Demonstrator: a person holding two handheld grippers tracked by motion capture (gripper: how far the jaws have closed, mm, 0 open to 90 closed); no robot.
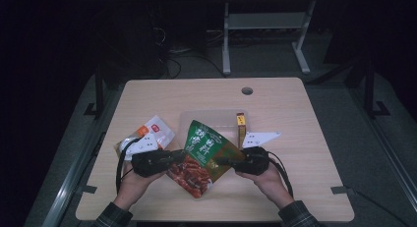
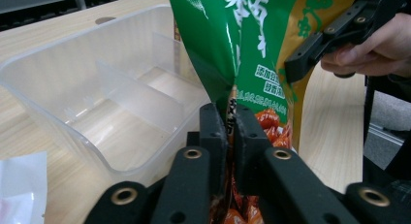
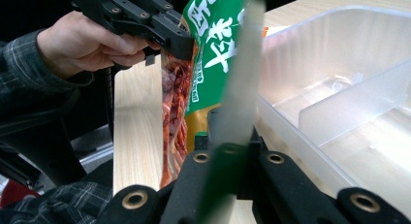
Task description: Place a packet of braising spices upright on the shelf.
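Observation:
A green and red snack bag (image 1: 206,151) hangs tilted above the table's front middle, held between both grippers. My left gripper (image 1: 178,158) is shut on the bag's left edge; in the left gripper view its jaws (image 2: 231,120) pinch the bag (image 2: 242,35) over the red printed part. My right gripper (image 1: 227,161) is shut on the bag's right edge, and in the right gripper view the bag's edge (image 3: 237,88) rises from between its jaws (image 3: 232,132). Behind the bag sits a clear divided plastic tray (image 1: 216,114), with nothing in the compartments that show (image 2: 58,64) (image 3: 339,40).
A white and orange packet (image 1: 156,129) lies on the wooden table (image 1: 295,119) to the left of the tray. A yellow-brown stick packet (image 1: 240,125) lies along the tray's right side. A cable hole (image 1: 247,91) sits near the far edge.

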